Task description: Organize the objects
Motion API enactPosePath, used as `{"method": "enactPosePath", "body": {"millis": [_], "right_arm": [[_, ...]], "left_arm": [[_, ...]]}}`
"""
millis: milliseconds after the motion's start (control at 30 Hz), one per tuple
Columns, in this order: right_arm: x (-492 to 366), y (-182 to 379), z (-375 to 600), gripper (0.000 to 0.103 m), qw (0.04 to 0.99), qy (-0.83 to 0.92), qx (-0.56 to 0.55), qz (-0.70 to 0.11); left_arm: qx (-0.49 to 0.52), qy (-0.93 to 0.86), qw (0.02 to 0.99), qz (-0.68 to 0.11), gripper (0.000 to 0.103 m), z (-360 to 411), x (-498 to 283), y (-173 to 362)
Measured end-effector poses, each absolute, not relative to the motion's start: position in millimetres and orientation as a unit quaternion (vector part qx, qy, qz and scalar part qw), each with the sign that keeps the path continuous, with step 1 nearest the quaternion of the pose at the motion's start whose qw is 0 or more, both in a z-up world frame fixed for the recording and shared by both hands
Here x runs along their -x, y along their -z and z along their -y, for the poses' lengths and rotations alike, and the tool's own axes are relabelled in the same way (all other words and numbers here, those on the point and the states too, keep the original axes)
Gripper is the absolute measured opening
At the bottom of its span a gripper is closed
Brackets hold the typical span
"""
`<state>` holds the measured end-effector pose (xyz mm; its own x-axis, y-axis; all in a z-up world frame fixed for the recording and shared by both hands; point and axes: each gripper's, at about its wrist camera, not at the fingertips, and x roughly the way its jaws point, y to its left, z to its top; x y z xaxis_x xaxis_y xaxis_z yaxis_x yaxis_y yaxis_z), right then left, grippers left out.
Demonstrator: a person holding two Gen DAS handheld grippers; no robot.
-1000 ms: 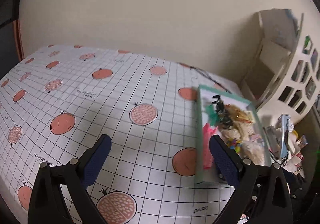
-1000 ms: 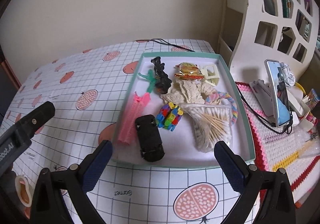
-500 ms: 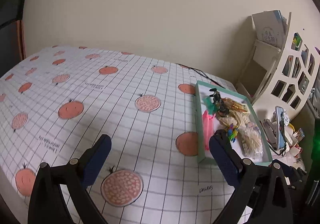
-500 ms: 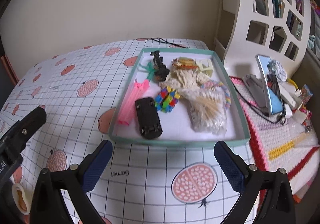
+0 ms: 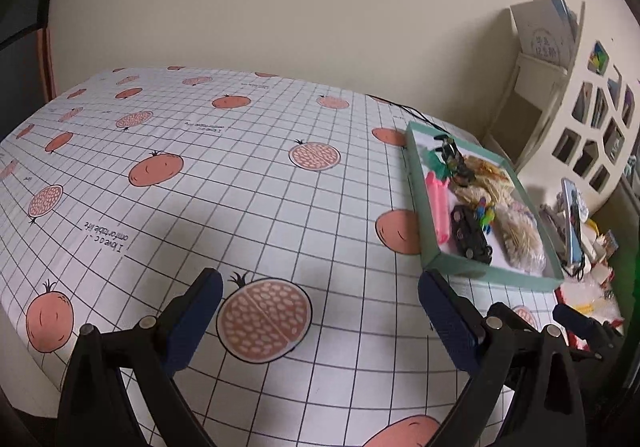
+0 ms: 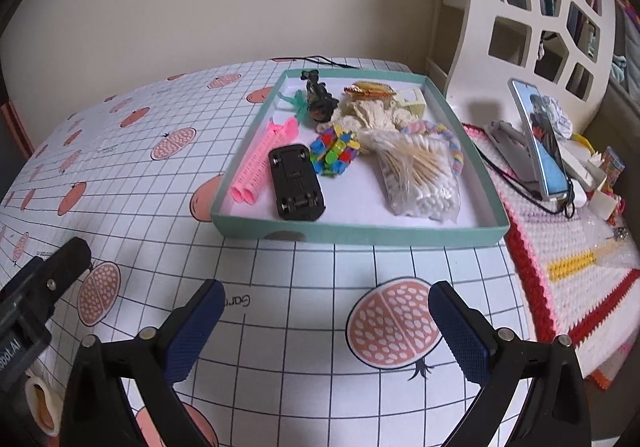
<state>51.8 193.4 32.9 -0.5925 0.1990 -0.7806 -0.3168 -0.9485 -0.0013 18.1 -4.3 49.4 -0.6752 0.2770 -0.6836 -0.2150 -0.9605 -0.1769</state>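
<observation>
A teal shallow box [image 6: 360, 235] [image 5: 480, 273] sits on the table near its right side. Inside lie pink hair rollers [image 6: 260, 163] [image 5: 436, 207], an upside-down black toy car [image 6: 294, 183] [image 5: 470, 235], a colourful block toy [image 6: 334, 151], a bag of cotton swabs [image 6: 420, 179], a cream lace piece [image 6: 372, 115], a dark figurine [image 6: 320, 97] and a pastel bracelet [image 6: 448, 139]. My right gripper [image 6: 324, 323] hangs open in front of the box's near wall, empty. My left gripper [image 5: 320, 311] is open over bare cloth, left of the box.
The tablecloth [image 5: 200, 183] has a grid with pomegranate prints. A white shelf with cut-out holes [image 6: 540, 7] stands at the right. A propped phone [image 6: 540, 143], a cable and small clutter rest on a crocheted mat [image 6: 560, 247]. The left gripper's body [image 6: 36, 295] shows at left.
Both grippers have drawn back toward the near table edge and away from the box, which now looks smaller and farther. Both stay open and empty.
</observation>
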Motion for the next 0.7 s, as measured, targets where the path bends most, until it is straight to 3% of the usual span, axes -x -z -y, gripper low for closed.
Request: {"method": "enactPosePath", "body": {"millis": [700], "right_arm": [[-64.2,-7.2,-192.4,0.103,0.148,-0.880,0.446,-0.064]], "left_arm": [[0.428,-0.899,0.092,-0.003,0.098,9.6,-26.1,-7.2]]}}
